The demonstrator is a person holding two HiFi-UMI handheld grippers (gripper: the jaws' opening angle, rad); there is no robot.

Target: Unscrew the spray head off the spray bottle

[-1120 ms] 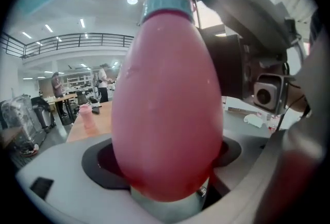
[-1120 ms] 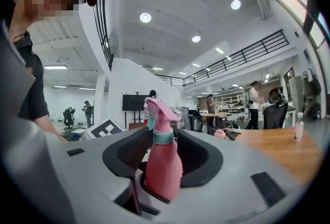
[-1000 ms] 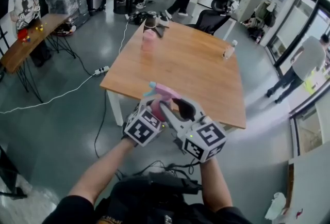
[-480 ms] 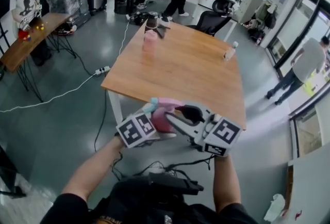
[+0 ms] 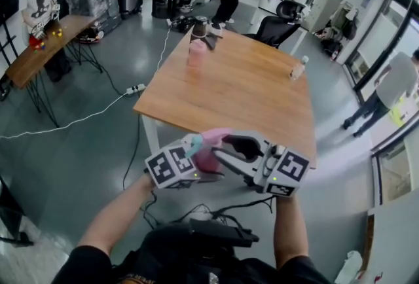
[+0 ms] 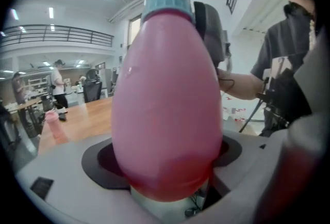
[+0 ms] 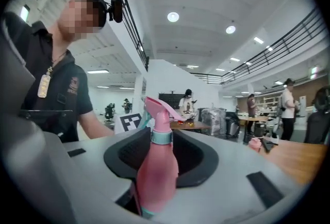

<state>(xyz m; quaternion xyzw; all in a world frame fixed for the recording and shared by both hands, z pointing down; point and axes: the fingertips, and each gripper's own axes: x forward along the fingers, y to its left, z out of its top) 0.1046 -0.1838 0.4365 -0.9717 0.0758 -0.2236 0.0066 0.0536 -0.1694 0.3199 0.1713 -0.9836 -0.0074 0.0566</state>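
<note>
Spray bottle (image 5: 209, 157), 1: smooth pink plastic, egg-shaped body, pale teal collar (image 7: 161, 137), pink spray head (image 7: 156, 109) fitted. Held in air off near edge of wooden table (image 5: 249, 99).

Grippers, 2, grey, each with marker cube.
- Left gripper (image 5: 201, 170): clamped on bottle body.
- Right gripper (image 5: 230, 147): jaws parted, just widened slightly, bottle between them, not pinched.

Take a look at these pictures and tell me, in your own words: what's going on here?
A person stands before a wooden table with a gripper in each hand. The left gripper is clamped on the body of a pink spray bottle. The right gripper has the bottle between its fingers, which have just eased apart slightly and do not look clamped. The spray head is still on the bottle.
</note>
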